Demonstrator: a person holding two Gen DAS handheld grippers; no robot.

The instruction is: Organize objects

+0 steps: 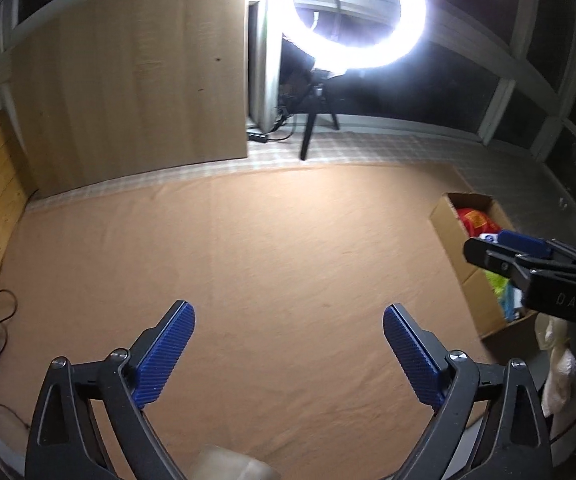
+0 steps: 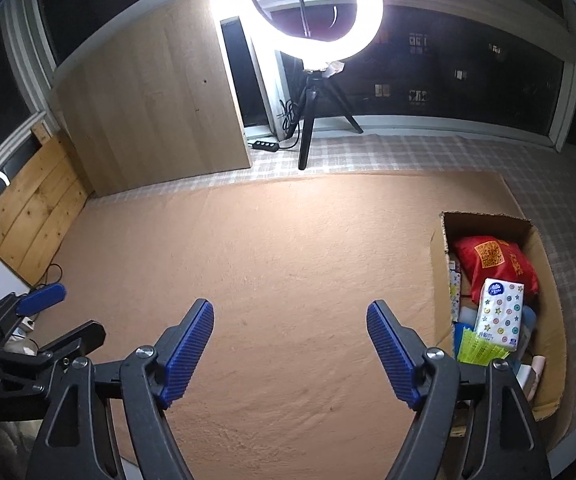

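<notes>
Jaws, left wrist view: left gripper [image 1: 289, 354] stood wide apart, nothing between its blue pads, only the tan mat [image 1: 271, 248] beneath.
Box, left wrist view: cardboard box [image 1: 454, 232] sat at the mat's right edge, long axis running from near to far, open top up, partly hidden by the right gripper [image 1: 500, 246] in front of it.
Jaws, right wrist view: right gripper [image 2: 290, 350] was spread wide and held nothing.
Box, right wrist view: the box [image 2: 442, 268] lay to the right of the jaws, near them.
Contents: red bag [image 2: 496, 262] at the far end; tissue pack [image 2: 500, 314] leaned lengthwise on it, pointing away; yellow-green packet [image 2: 478, 346] in front of it.
Far side: ring light [image 2: 304, 8] on a tripod beyond the mat.
</notes>
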